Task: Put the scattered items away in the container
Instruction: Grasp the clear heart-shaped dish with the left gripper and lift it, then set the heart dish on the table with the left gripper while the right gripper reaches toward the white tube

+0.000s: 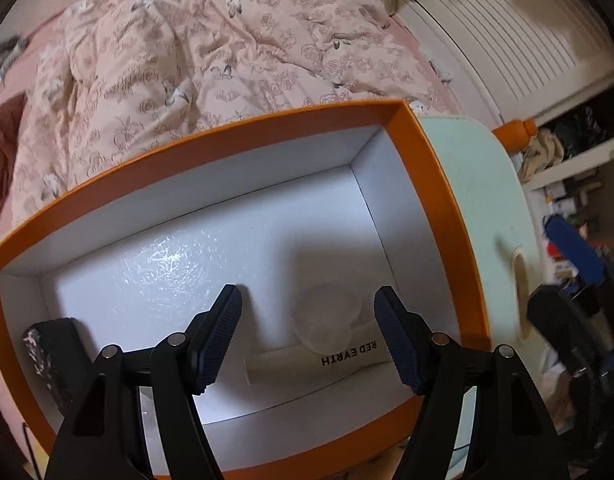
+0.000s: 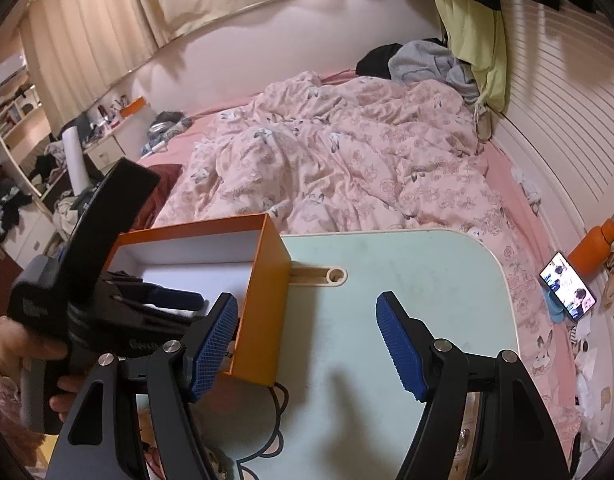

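Left black two-finger gripper with dark-blue ribbed pads (image 1: 309, 340): jaws spread wide, nothing between them, poised over the open box. Directly under it, inside the orange cardboard box with white interior (image 1: 435, 184): cream squeeze tube printed "RED EARTH" (image 1: 307, 364) lying flat on the box floor near the front wall; round translucent plastic lid (image 1: 327, 320) resting on top of the tube; dark speckled rectangular case (image 1: 47, 356) in the near-left corner, leaning against the left wall. Right black two-finger gripper with bright-blue ribbed pads (image 2: 307, 344): jaws spread wide, empty, held above bare tabletop just right of the box. Pale mint-green lap table with rounded corners (image 2: 427, 304) carrying the box at its left end; cream slot with a round cup hole (image 2: 327, 275) set into the tabletop beside the box. Beyond the table: rumpled pink floral duvet (image 2: 347, 152) over the bed. Right edge, well apart from the table: lit smartphone propped upright (image 2: 569, 292), orange bottle (image 2: 593, 246) behind it.
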`<state>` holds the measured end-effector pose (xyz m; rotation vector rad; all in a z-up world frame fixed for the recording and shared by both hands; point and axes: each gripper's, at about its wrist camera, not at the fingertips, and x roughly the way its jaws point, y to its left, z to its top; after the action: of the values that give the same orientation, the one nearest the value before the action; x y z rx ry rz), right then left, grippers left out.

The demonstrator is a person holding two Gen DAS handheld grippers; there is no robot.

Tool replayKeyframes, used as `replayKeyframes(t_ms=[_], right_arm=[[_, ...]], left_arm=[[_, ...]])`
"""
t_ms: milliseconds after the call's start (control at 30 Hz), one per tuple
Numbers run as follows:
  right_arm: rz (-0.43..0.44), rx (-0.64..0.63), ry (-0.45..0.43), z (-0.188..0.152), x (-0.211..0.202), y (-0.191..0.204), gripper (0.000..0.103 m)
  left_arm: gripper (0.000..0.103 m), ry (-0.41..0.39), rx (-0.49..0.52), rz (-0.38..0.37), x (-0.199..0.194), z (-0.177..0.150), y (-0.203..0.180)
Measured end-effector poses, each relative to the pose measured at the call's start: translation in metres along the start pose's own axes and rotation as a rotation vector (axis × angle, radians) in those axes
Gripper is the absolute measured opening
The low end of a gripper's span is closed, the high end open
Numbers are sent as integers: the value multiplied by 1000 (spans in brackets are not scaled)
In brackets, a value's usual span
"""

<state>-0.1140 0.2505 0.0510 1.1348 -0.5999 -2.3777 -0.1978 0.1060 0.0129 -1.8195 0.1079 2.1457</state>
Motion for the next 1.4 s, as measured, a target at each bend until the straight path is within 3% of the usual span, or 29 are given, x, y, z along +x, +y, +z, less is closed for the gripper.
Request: replayKeyframes(t_ms=[167, 400, 533, 600, 700, 800, 867, 1000, 1133, 1267, 1400], right_arm=[[13, 0, 1, 0, 0, 0, 72], [23, -16, 9, 0, -1, 3, 72], [30, -66, 24, 3, 0, 15, 72], [64, -103, 56, 7, 3, 23, 72], [234, -170, 210, 21, 15, 39, 72], [469, -15, 478, 41, 47, 42, 71], [537, 82, 631, 49, 70, 48, 70], [464, 139, 828, 53, 102, 64, 70], [268, 105, 930, 50, 124, 80, 70], [99, 42, 974, 45, 137, 85, 70], [-14, -8, 996, 45, 140, 85, 70]], left_arm=[[40, -49, 17, 77, -3, -8, 3], [40, -98, -3, -5, -15, -19, 22], [40, -195, -38, -44, -52, -29, 40], [40, -199, -59, -104, -72, -36, 54], [40, -205, -63, -143, -97, -53, 70], [40, -217, -50, -142, -118, -77, 82], [40, -220, -53, -151, -127, -95, 89], [40, -184, -34, -144, -128, -131, 101], [40, -165, -11, -134, -122, -161, 107], [40, -194, -20, -102, -115, -179, 115], [40, -229, -86, -82, -111, -187, 134]])
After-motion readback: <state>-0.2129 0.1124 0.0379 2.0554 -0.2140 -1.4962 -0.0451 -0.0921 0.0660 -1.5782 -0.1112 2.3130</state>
